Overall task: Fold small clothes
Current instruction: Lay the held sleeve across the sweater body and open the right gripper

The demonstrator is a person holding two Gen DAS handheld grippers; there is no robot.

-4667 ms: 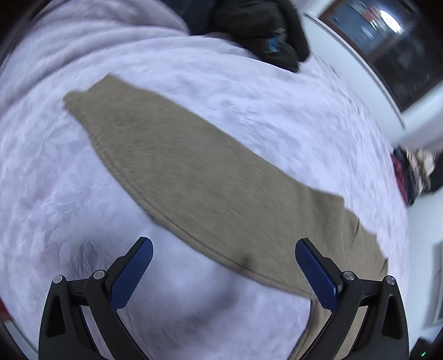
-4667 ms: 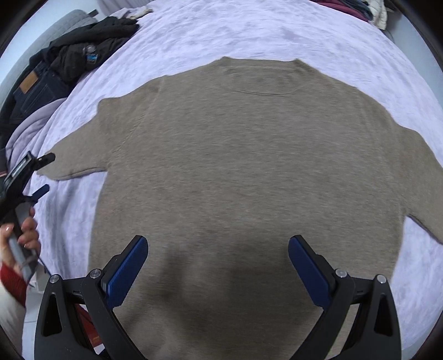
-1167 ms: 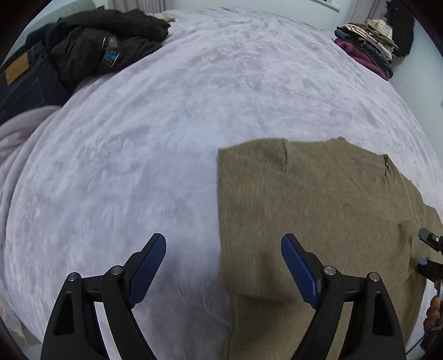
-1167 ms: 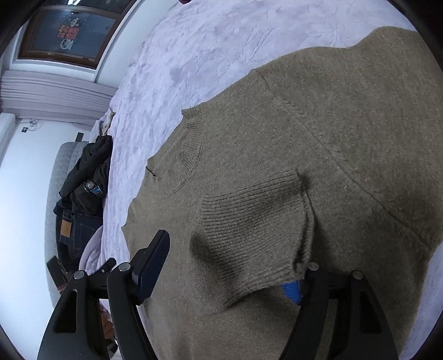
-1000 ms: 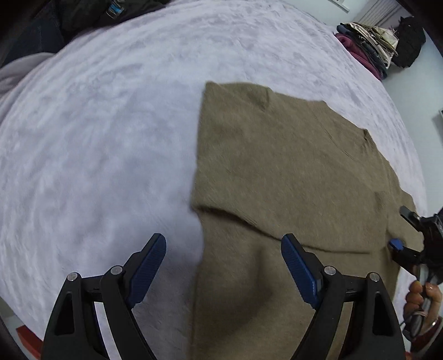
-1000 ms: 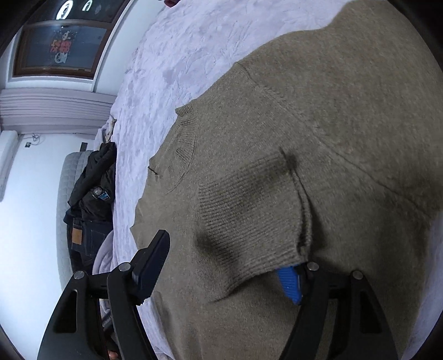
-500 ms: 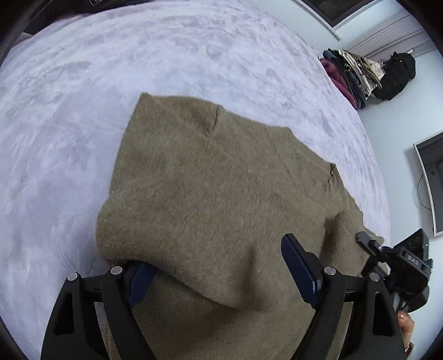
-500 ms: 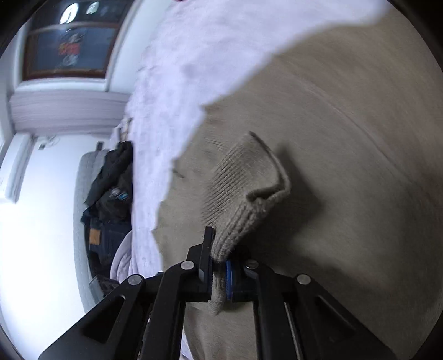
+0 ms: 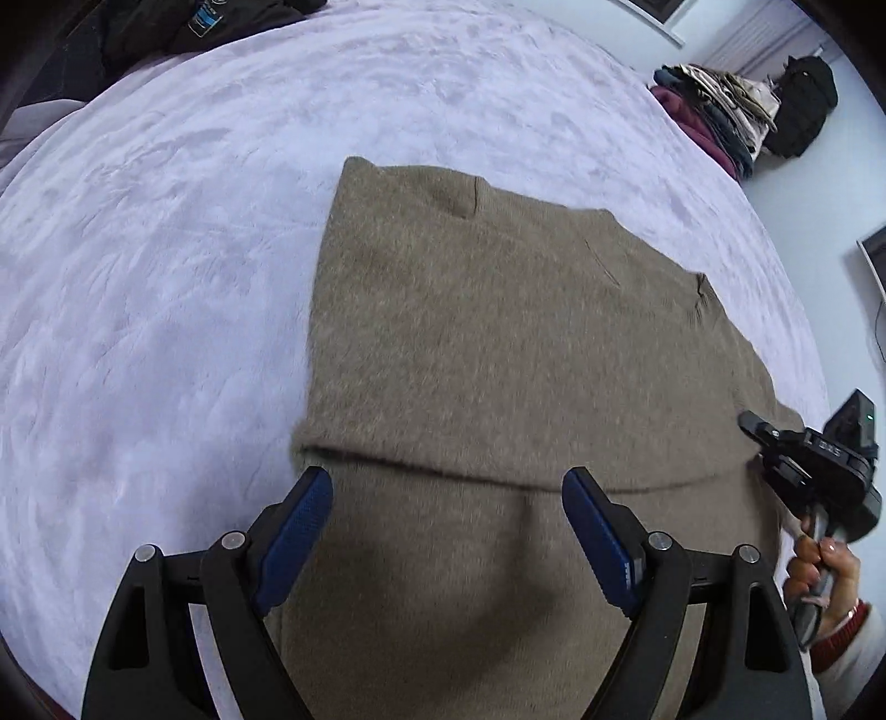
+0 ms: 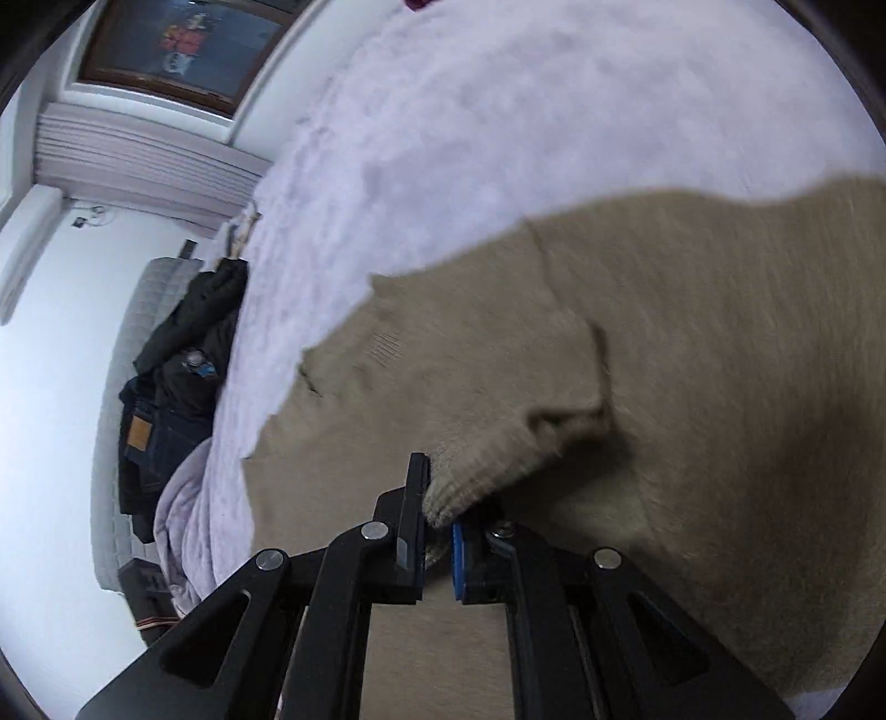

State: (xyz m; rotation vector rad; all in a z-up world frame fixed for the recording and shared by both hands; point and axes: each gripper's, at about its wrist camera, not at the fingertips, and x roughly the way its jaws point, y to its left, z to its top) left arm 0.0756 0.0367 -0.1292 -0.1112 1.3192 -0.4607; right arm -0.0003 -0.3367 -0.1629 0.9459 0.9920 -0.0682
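Note:
A tan knitted sweater [image 9: 498, 343] lies on a lilac plush bedspread [image 9: 166, 249], with its left sleeve folded across the body. My left gripper [image 9: 446, 504] is open and empty, hovering just above the sweater near the folded sleeve's edge. My right gripper [image 10: 437, 526] is shut on the ribbed cuff [image 10: 470, 476] of the sweater's other sleeve and holds it over the sweater body [image 10: 720, 332]. The right gripper also shows in the left wrist view [image 9: 814, 459] at the sweater's right edge.
A pile of dark clothes and jeans [image 10: 166, 387] lies at the bed's far end. A stack of folded clothes [image 9: 714, 116] and a black bag [image 9: 803, 105] sit beyond the bed's right corner. A window [image 10: 177, 39] is in the wall behind.
My left gripper laid the left sleeve across the sweater, let go and drew back open. My right gripper closed on the other sleeve's cuff and is carrying it over the body.

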